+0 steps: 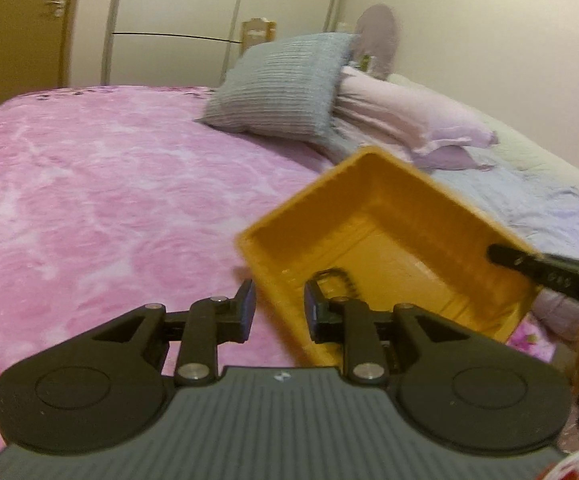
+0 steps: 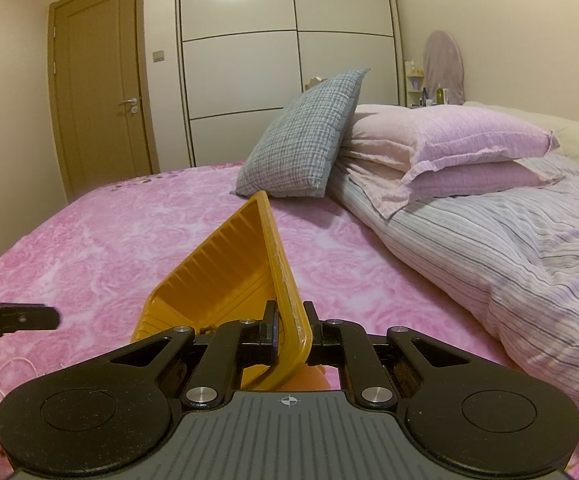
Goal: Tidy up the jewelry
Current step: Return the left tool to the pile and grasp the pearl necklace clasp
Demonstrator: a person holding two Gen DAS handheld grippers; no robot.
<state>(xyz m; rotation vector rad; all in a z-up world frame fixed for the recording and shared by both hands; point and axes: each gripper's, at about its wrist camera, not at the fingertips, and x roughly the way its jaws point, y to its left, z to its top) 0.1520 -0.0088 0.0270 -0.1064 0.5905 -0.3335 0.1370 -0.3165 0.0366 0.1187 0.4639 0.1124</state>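
Your right claw (image 2: 289, 330) is clamped on the rim of the yellow plastic tray (image 2: 225, 264), holding it tilted up off the pink bedspread (image 2: 89, 240). Your left claw (image 1: 277, 310) stands open with nothing held, its fingers straddling the tray's near corner without gripping it. A small dark coiled item (image 1: 339, 278), possibly a hair tie or bracelet, lies inside on the tray floor, just ahead of the left claw's right finger. Judgement: the tray looks light, thin-walled and stiff, somewhat slick; the rim is the sound hold. The loose piece may slide if you tip further.
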